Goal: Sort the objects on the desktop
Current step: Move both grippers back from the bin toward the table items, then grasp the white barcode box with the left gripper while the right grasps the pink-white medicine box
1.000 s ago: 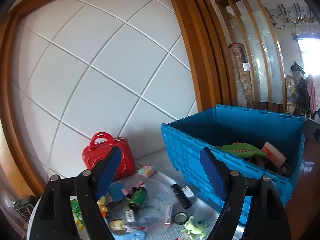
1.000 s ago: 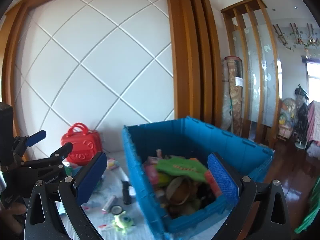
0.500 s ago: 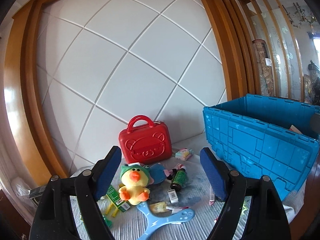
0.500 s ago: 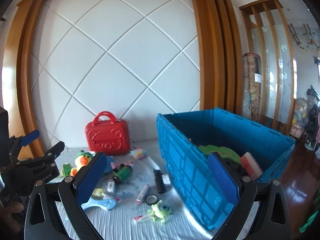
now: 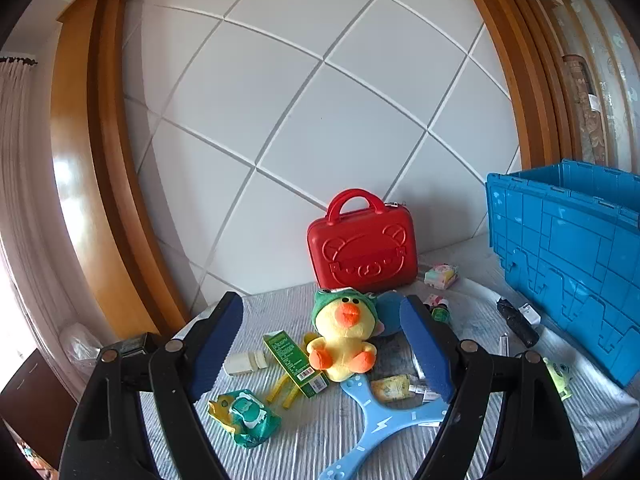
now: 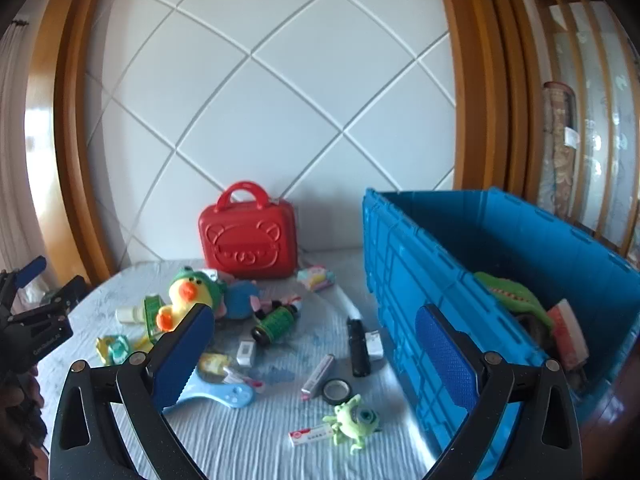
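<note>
My left gripper is open and empty above the table's left side, with a yellow duck plush in a green hood between its fingers in view. A red bear case stands against the wall behind it. A green box, a wipes pack and a light blue boomerang lie near. My right gripper is open and empty above the table's middle. Below it lie a green bottle, a black stick, a tape ring and a green one-eyed monster. The left gripper shows at the far left.
A large blue crate stands at the right with a green plush and other items inside; it also shows in the left wrist view. The white quilted wall closes the back. Wooden frames flank it. The table edge runs along the front.
Both grippers have swung left, away from the crate and toward the table's scattered objects. The duck plush has come between the left fingers in view. Both stay open.
</note>
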`<state>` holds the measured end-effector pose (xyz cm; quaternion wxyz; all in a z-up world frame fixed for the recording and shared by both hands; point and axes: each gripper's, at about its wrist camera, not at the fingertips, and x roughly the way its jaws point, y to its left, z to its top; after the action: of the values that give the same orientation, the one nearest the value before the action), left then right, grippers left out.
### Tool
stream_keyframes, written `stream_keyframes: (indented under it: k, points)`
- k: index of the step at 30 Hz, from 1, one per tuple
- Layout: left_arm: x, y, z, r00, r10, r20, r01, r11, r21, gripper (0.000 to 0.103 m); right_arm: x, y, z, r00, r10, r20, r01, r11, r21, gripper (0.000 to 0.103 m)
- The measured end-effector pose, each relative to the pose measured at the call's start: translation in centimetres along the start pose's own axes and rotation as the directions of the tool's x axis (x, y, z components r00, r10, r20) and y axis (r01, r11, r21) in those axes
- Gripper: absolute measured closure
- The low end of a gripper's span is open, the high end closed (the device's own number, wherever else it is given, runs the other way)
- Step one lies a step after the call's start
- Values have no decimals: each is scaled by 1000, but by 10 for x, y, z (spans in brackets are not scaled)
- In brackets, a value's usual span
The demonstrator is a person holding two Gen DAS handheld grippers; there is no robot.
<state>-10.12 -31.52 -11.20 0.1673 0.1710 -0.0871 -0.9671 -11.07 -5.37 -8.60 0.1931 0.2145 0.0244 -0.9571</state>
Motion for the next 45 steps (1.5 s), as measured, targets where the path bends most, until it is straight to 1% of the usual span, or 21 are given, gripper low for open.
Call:
stream_keyframes:
  k: [7,9,11,14,16,17,20,21,22,24,28,29,31,34,36,38,39,41,42,44,45]
  points:
    - [49,-19,-29,994,34,-106,-35,999,-1,22,74,-11,-12,993,67,-100,-71,997,-34,1]
    - [67,-26,-40,990,26,-140,-27,1000,-6,22,100,-9,-21,987,75,-139,-84,995,-54,1]
    - [86,-34,-49,983,5,-181,-5,1000,1,22,127,-7,-33,976,97,-197,-109,993,-50,2]
    - [116,-50,-57,977,-30,-213,37,999,27,22,171,-4,-56,951,113,-288,-132,990,-45,4]
    - [136,-62,-59,975,-55,-213,67,997,48,22,197,-5,-68,937,111,-332,-130,991,-35,6]
    - [149,-71,-61,971,-84,-225,100,993,61,22,210,-6,-73,929,107,-354,-124,992,-25,7]
    - [188,-95,-70,944,-174,-280,206,974,89,22,258,-12,-95,890,105,-443,-102,994,30,14]
    - [203,-105,-74,931,-204,-304,243,965,95,22,270,-13,-101,881,98,-462,-90,995,40,15]
    - [214,-112,-76,920,-221,-323,265,959,99,22,281,-14,-107,872,86,-482,-75,996,42,18]
    - [238,-127,-81,892,-279,-356,330,940,91,22,304,-16,-120,849,68,-524,-53,998,44,23]
    - [270,-149,-98,841,-332,-428,401,913,80,22,327,-22,-132,836,22,-549,-5,999,32,25]
    - [275,-152,-102,832,-330,-446,401,913,72,22,331,-25,-136,830,29,-558,-2,999,49,25]
    - [287,-152,-113,821,-315,-477,378,925,41,22,335,-28,-142,826,32,-563,1,998,59,25]
    - [303,-152,-126,784,-316,-534,374,927,2,22,342,-28,-147,823,34,-568,-1,998,57,26]
    - [311,-158,-133,771,-302,-561,370,929,8,22,349,-26,-151,818,26,-575,-3,999,41,27]
    - [317,-161,-139,761,-286,-583,356,935,6,23,356,-24,-155,808,26,-589,-8,999,34,33]
    - [320,-160,-141,753,-283,-594,346,938,-9,28,360,-22,-159,799,18,-601,-4,1000,24,34]
    - [329,-156,-148,723,-291,-626,328,943,-59,38,367,-21,-165,783,16,-621,-2,1000,22,37]
    - [333,-153,-150,712,-295,-637,321,944,-79,44,369,-19,-165,786,6,-619,-1,1000,10,38]
    - [341,-150,-154,686,-296,-665,309,946,-102,50,373,-13,-168,778,-13,-628,-9,999,-33,49]
    - [343,-148,-153,686,-308,-660,309,944,-119,60,373,-9,-168,783,-30,-622,-11,998,-62,51]
